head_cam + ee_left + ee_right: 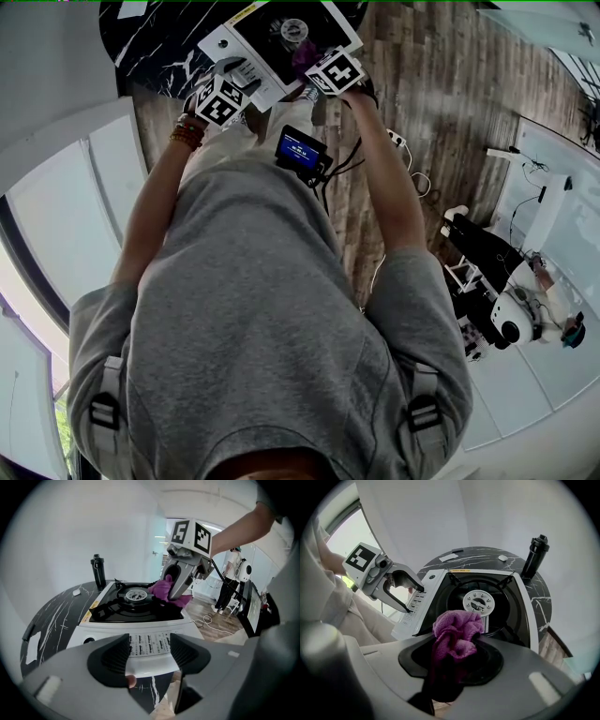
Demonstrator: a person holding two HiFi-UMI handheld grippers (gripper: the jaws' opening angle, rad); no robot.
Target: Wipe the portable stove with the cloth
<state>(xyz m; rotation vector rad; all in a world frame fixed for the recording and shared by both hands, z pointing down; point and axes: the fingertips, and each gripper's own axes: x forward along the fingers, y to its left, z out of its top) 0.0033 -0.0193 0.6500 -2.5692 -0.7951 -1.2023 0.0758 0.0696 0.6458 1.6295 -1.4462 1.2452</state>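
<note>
Your right gripper [457, 652] clenches the crumpled purple fleecy cloth [457, 629] on the white, black-topped portable stove [521, 613]; your left gripper [149, 649] gapes at its front. Wiping looks barely begun.

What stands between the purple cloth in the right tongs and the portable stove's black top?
Nothing visible does. The fluffy purple cloth, clamped in the right tongs, hangs over the white portable stove's black top; its round silver burner sits beyond.

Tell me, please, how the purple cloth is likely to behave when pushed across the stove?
Probably floppy: the purple cloth bunches in soft folds where the right claw pinches it. Likely light: one pinch carries the whole wad. Its fuzzy pile should drag, not slide, on the stove.
</note>
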